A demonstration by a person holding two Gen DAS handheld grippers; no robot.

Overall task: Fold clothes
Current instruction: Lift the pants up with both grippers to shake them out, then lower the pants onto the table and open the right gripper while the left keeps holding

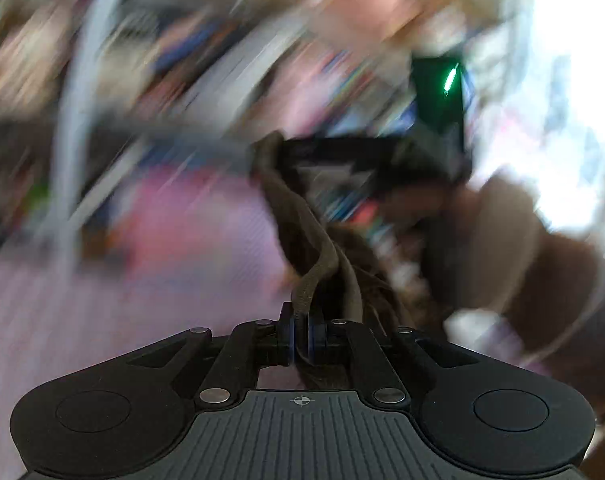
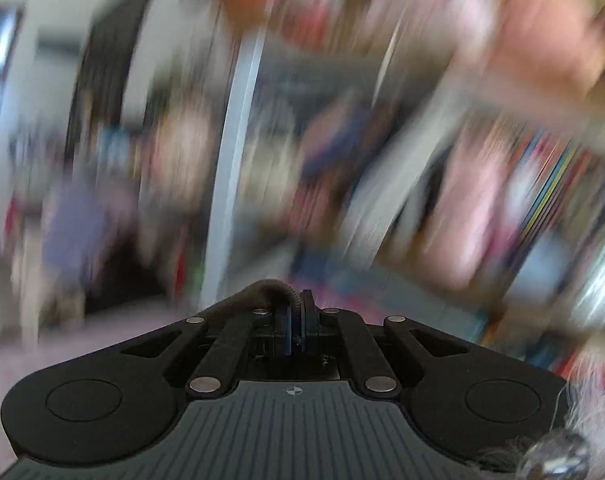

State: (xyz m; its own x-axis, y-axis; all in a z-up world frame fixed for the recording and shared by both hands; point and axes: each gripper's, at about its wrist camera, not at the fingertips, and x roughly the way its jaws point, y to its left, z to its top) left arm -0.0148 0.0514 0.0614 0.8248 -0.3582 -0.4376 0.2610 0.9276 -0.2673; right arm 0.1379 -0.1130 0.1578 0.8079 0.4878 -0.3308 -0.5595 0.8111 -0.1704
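While both views are a blur, my left hand-held gripper [image 1: 301, 334] is clenched on a brown garment's [image 1: 302, 232] hem, and the right hand-held gripper [image 2: 300, 322] pinches another bit of it. I'd keep the hem taut and level between the two. Pink surface [image 1: 102, 320] below looks open; clutter beyond it.

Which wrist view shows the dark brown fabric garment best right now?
Left wrist: the dark brown fabric garment runs in long folds from the shut left gripper towards a second gripper. Right wrist shows only a pinched hem in the right gripper.
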